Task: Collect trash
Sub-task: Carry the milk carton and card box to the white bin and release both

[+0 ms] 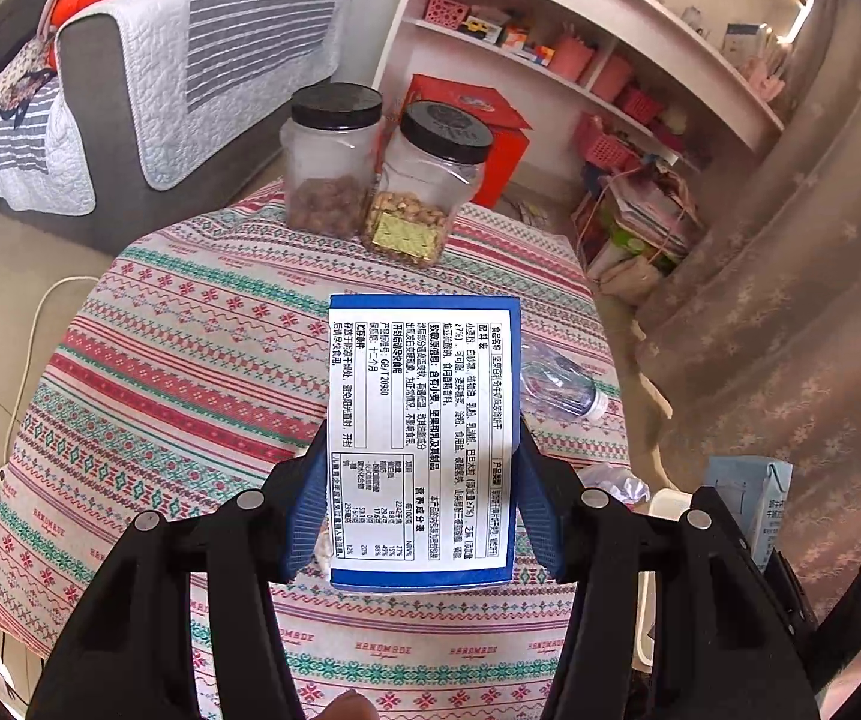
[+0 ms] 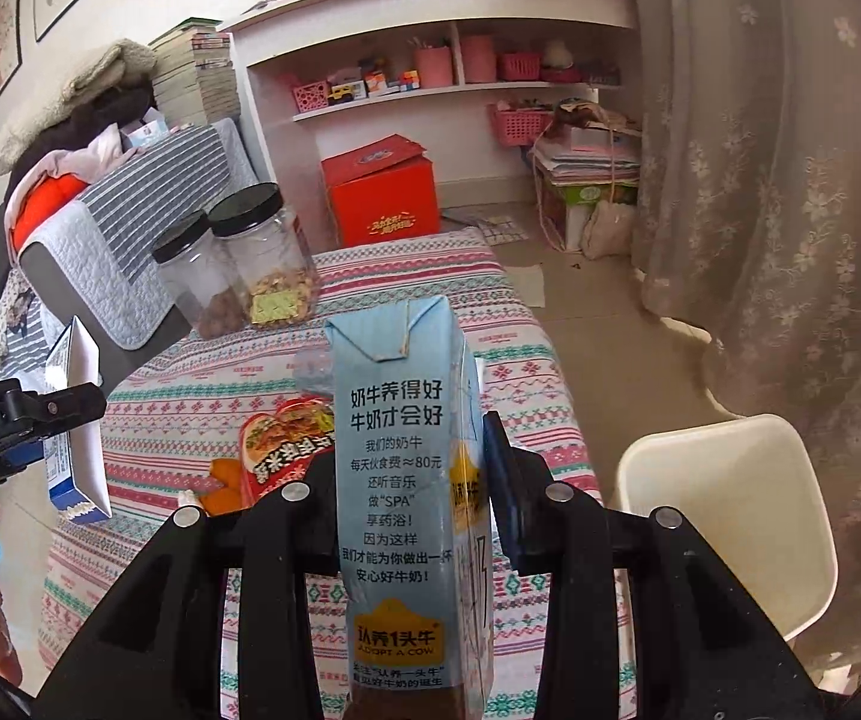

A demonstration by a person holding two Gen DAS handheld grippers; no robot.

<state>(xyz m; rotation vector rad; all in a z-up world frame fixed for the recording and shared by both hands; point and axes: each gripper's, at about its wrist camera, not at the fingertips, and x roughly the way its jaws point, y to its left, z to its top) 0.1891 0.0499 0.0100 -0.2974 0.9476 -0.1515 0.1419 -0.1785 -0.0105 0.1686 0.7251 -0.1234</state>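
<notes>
Both cams sit behind their gripper, angled down along the fingers over the tabletop, close in. Left cam faces the sofa and shelf beyond its gripper; right cam the same shelf. Shared: tabletop, two jars, shelf.

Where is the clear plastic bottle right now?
In the left wrist view, the plastic bottle lies on its side on the tablecloth, right of the blue box, near the table's edge.

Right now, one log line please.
left gripper: shut on blue biscuit box | right gripper: shut on milk carton | white bin: beside table
</notes>
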